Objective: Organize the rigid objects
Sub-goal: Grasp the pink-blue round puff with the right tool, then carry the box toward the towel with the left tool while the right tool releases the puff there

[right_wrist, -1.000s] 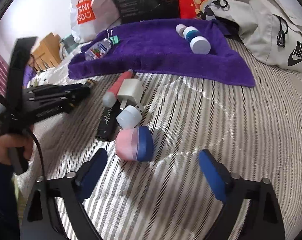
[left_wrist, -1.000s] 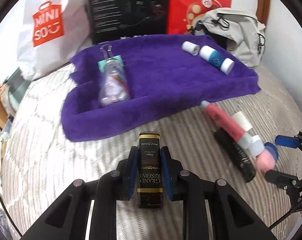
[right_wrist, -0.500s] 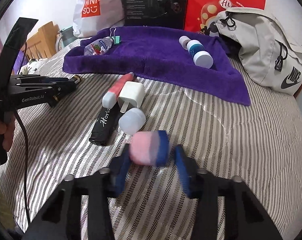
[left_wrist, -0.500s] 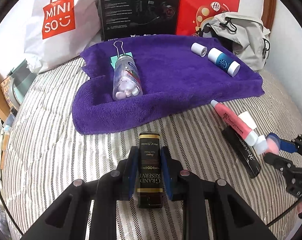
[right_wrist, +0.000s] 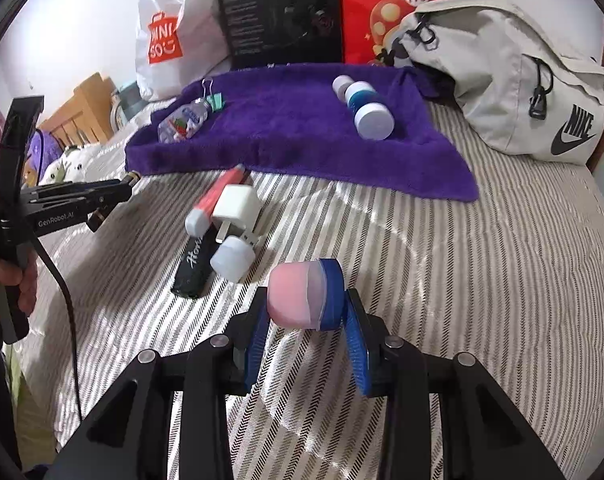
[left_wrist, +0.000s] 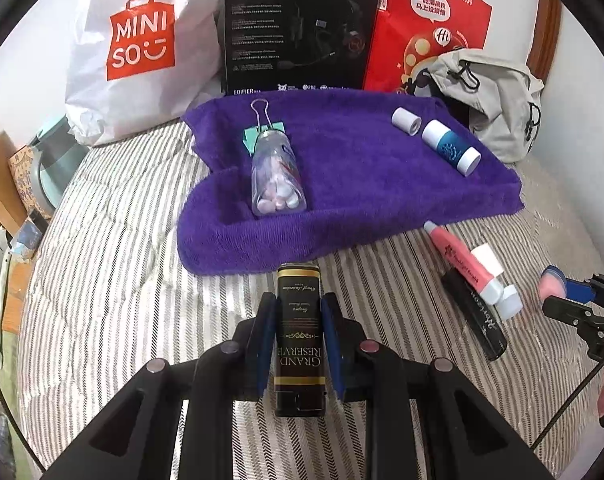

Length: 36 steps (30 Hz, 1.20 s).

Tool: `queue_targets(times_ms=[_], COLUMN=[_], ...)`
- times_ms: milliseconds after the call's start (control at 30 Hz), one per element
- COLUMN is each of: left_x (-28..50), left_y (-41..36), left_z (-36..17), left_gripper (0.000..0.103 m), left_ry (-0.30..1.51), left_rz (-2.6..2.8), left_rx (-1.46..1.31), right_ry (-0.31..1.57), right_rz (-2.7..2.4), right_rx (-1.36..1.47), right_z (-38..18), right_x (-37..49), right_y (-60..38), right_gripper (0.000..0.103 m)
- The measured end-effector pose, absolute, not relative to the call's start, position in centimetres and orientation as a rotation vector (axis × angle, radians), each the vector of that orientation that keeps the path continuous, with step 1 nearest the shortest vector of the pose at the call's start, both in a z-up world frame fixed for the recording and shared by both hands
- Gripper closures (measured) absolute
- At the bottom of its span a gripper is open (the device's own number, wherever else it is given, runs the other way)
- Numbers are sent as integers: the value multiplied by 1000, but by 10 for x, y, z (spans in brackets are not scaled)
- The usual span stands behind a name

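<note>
Sorted, on the purple terry towel (left_wrist: 353, 184) spread over the striped bed (left_wrist: 114, 264):
- clear plastic bottle of pink and white tablets (left_wrist: 276, 178), lying at 11 o'clock of the left wrist view, touching a teal binder clip (left_wrist: 262, 130) at its far end;
- small white cylindrical cap (left_wrist: 406, 121) and blue-and-white cylindrical bottle (left_wrist: 450, 147), side by side at 1 o'clock.

In transit:
- black rectangular tin lettered "Grand Reserve" (left_wrist: 300, 340), clamped between the blue pads of the left claw (left_wrist: 300, 340), held just short of the towel's near edge;
- pink jar with a blue lid (right_wrist: 305, 295), gripped on its side in the right claw (right_wrist: 305, 320), above the bed and well short of the towel.

Unsorted, in a loose heap on the bed at 10 o'clock of the right wrist view:
- pink-red tube with a white cap (right_wrist: 216, 200);
- white plug charger (right_wrist: 236, 208), resting against the tube;
- flat black case with white script (right_wrist: 194, 264);
- small translucent white jar (right_wrist: 232, 258), touching the case.

Status, as a judgement: four items placed, two being carried, four remaining; roughly half done.
</note>
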State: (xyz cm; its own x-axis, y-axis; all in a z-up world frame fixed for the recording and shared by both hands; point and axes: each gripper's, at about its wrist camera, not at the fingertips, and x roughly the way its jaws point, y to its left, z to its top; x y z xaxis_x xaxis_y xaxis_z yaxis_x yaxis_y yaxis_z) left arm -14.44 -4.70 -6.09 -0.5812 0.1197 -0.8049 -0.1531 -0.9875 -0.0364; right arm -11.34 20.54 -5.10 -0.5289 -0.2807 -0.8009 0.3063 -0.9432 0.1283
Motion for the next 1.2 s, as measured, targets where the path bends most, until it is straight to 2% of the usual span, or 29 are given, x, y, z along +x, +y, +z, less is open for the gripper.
queue_targets(times_ms=[433, 667, 900, 1200], left_x=[-175, -201, -219, -231], left_y=[-42, -43, -50, -53], left_z=[-34, -33, -36, -43], left_gripper=[81, 81, 81, 81], left_ry=[31, 27, 5, -15], left_rz=[2672, 2676, 2684, 2667], left_rx=[-1306, -1308, -1310, -1318], right_ry=[-9, -15, 19, 111], right_rz=[-2472, -2464, -2428, -2403], right_rx=[1210, 1172, 1259, 1375], right_z=[-18, -4, -24, -54], right_x=[-142, -193, -253, -280], right_y=[207, 201, 187, 171], right_gripper=[67, 67, 67, 67])
